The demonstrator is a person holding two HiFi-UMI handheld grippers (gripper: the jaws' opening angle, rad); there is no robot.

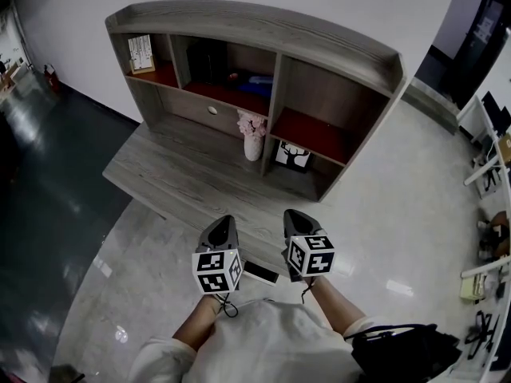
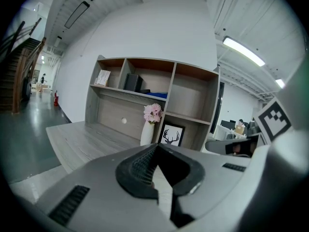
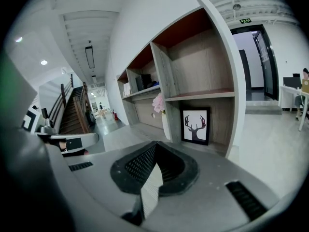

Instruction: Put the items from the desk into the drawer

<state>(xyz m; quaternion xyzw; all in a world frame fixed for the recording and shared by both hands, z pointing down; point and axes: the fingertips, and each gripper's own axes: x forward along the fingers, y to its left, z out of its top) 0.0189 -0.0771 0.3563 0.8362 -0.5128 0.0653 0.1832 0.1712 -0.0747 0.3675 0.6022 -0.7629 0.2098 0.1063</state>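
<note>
A grey wooden desk [image 1: 184, 174] carries a shelf unit with a closed drawer [image 1: 212, 110] that has a round knob. A white vase of pink flowers [image 1: 253, 134] [image 2: 150, 124] stands on the desk beside a framed deer picture [image 1: 293, 156] [image 3: 195, 125]. A flat dark object [image 1: 261, 272], maybe a phone, lies at the desk's near edge. My left gripper [image 1: 224, 219] [image 2: 157, 145] and right gripper [image 1: 289, 212] [image 3: 155, 144] hover side by side over that edge, both shut and holding nothing.
The upper shelves hold a small calendar-like card [image 1: 140, 53], a black box [image 1: 209, 58] and a blue item [image 1: 257, 82]. Glossy floor surrounds the desk. Office desks stand at the far right [image 1: 491, 166]. A black bag [image 1: 407, 349] hangs at the person's side.
</note>
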